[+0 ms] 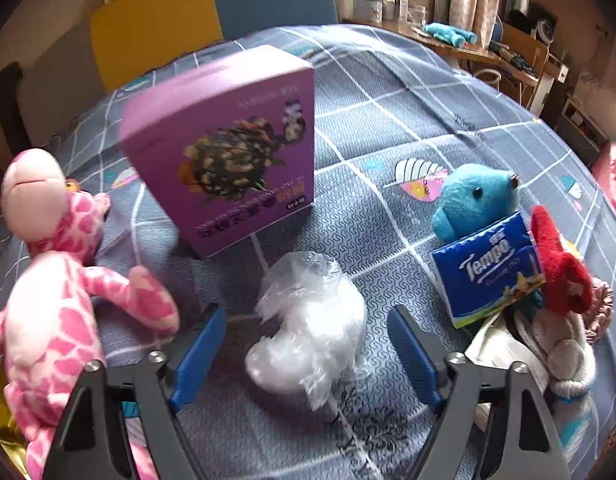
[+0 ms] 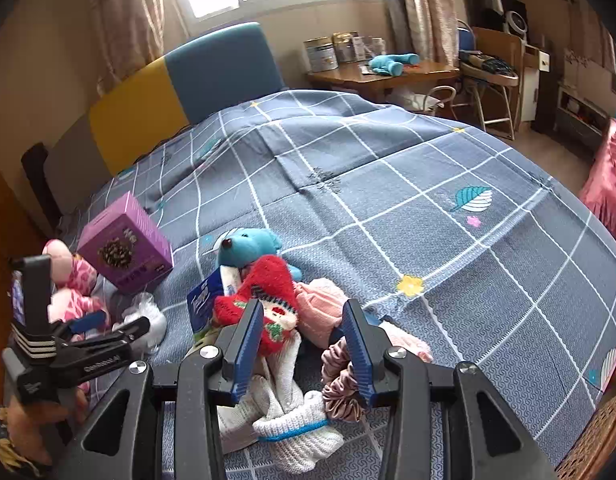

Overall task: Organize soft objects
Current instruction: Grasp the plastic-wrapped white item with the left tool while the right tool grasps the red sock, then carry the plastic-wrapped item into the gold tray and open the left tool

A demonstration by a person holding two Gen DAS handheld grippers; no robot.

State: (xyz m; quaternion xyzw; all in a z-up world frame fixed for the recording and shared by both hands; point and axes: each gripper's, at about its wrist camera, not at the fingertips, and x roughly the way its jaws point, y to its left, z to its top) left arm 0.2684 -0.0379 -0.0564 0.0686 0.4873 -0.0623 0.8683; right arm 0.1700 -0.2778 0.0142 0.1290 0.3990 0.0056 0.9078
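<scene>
On the grey checked bed [image 1: 387, 120] lies a crumpled clear plastic bag [image 1: 311, 320] of white stuffing. My left gripper [image 1: 308, 354] is open around it, one blue pad on each side with a small gap to the bag. In the right wrist view the same left gripper [image 2: 120, 322] reaches over the bag [image 2: 154, 320]. My right gripper [image 2: 304, 340] hovers open over a heap: white socks [image 2: 292, 420], a red sock [image 2: 264, 284], a brown scrunchie [image 2: 339, 392], a pink cloth [image 2: 319, 308]. A pink giraffe plush [image 1: 56, 280] lies at the left.
A purple box [image 1: 228, 148] stands upright behind the bag. A blue plush [image 1: 475, 196] leans on a Tempo tissue pack [image 1: 487, 268] at the right. The yellow and blue headboard [image 2: 180, 84] is at the far end, a wooden desk [image 2: 387, 72] beyond. A person's hand [image 2: 28, 420] holds the left gripper.
</scene>
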